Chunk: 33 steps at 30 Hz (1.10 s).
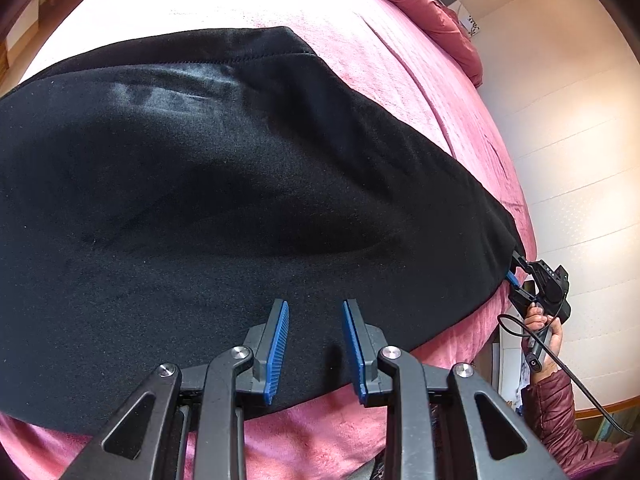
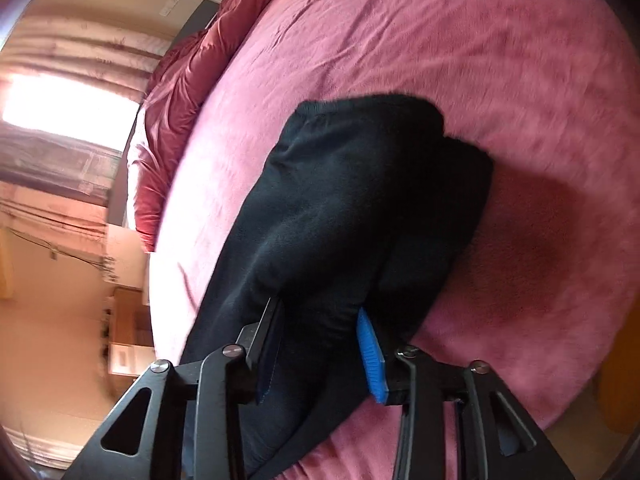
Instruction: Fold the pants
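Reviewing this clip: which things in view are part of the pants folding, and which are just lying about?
Part of the job:
- black pants, spread on the pink bed cover
- left gripper, open, over the near edge of the pants
- right gripper, closed on the pants

Just lying about:
- dark red duvet, bunched at the bed's far end
- cardboard boxes on the floor

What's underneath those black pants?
The black pants lie on a pink blanket that shows all around them. Whatever sits directly beneath the fabric is covered. The right gripper pinches one end; the left gripper hovers open.
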Available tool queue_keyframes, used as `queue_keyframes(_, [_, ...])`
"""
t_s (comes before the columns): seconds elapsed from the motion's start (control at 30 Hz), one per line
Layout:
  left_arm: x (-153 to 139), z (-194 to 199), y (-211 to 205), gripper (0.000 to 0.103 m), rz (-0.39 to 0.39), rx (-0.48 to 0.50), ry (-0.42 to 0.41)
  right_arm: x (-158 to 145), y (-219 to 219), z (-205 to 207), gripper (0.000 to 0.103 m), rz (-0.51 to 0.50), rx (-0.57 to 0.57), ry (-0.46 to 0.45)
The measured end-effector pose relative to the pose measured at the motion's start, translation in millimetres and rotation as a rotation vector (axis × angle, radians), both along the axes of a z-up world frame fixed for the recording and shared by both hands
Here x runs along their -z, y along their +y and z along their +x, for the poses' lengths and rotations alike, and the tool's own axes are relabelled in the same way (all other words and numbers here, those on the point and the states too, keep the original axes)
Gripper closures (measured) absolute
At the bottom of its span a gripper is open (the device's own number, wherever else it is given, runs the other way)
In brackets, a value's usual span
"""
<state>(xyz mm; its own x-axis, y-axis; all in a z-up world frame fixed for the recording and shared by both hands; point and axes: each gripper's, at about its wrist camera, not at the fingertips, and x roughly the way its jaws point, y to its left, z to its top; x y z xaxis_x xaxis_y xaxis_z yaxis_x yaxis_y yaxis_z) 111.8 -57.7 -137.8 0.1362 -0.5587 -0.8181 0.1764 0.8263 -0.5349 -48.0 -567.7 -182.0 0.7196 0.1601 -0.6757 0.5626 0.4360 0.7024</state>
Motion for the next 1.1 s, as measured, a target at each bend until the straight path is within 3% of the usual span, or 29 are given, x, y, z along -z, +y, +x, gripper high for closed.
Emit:
queue_keyframes(0.03, [0, 0, -1, 0.075, -0.003, 0.000, 0.001, -8, 1, -1, 0.094, -0.023, -0.009, -0.005])
queue_keyframes(0.23, [1, -2, -1, 0.075, -0.015, 0.010, -0.002, -51, 13, -12, 0.096, -0.173, -0.033, 0.063])
queue_keyframes(0.37, [0, -1, 0, 0.075, -0.011, 0.024, -0.004, -29, 15, -10, 0.097, -0.173, -0.025, 0.176])
queue_keyframes(0.57, [0, -1, -5, 0.075, 0.008, 0.026, -0.016, -9, 11, -7, 0.095, -0.157, -0.014, 0.182])
queue_keyframes(0.63, [0, -4, -8, 0.075, 0.028, 0.035, -0.029, -11, 11, -11, 0.087, -0.161, -0.035, 0.208])
queue_keyframes(0.67, [0, -5, -9, 0.075, 0.029, 0.038, -0.032, -14, 11, -13, 0.073, -0.183, -0.037, 0.240])
queue_keyframes(0.7, [-1, -6, -9, 0.075, 0.026, 0.037, -0.034, -20, 13, -15, 0.067, -0.226, -0.039, 0.267])
queue_keyframes(0.77, [-4, -7, -7, 0.075, 0.025, 0.026, -0.052, -41, 20, -19, 0.067, -0.346, -0.036, 0.318])
queue_keyframes(0.83, [-5, -10, -1, 0.074, 0.020, 0.011, -0.082, -65, 30, -18, 0.067, -0.437, -0.050, 0.305])
queue_keyframes(0.93, [-7, -13, 10, 0.071, 0.019, -0.029, -0.120, -92, 61, 3, 0.067, -0.480, -0.177, 0.201])
queue_keyframes(1.1, [-12, -15, 28, 0.070, 0.027, -0.100, -0.164, -106, 158, 83, 0.067, -0.478, -0.554, 0.047])
